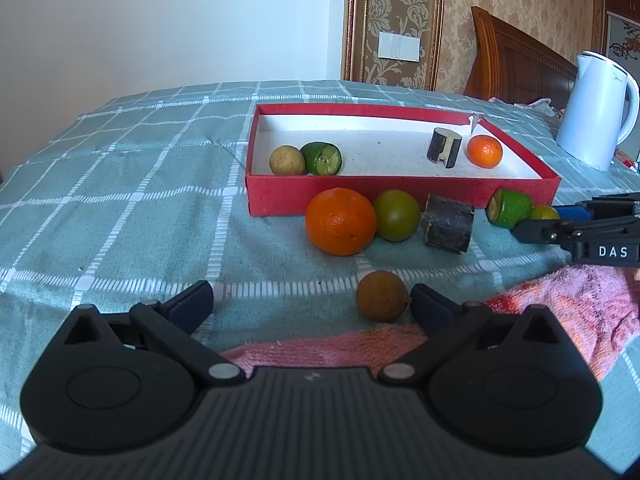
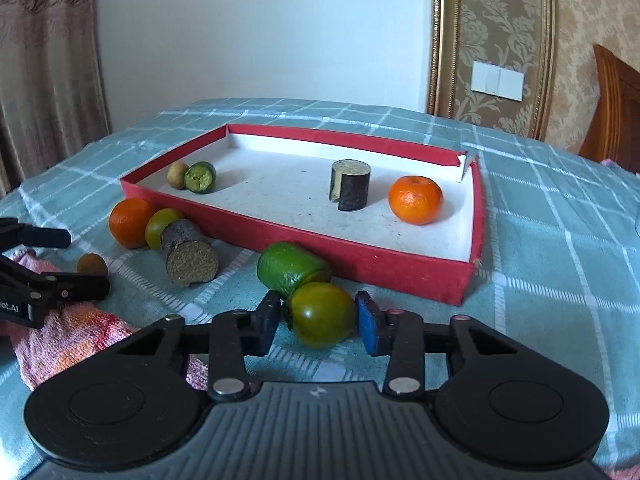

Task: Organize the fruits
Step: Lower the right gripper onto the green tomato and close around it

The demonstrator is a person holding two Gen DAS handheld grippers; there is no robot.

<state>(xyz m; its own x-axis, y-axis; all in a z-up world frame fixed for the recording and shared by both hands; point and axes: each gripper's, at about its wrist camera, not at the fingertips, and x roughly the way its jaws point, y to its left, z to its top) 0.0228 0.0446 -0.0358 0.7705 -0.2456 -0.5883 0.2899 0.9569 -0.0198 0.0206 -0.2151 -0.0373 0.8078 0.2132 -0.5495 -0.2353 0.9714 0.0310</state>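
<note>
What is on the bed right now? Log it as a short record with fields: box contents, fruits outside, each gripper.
box: red box, open, on checked cloth
inside box: tan round fruit, cut green piece, dark cylinder upright, small orange
outside, along the front wall: big orange, green tomato, dark log on its side, green cut fruit
left gripper: open, brown round fruit by one finger
right gripper: fingers flank green-yellow tomato, contact unclear
</note>
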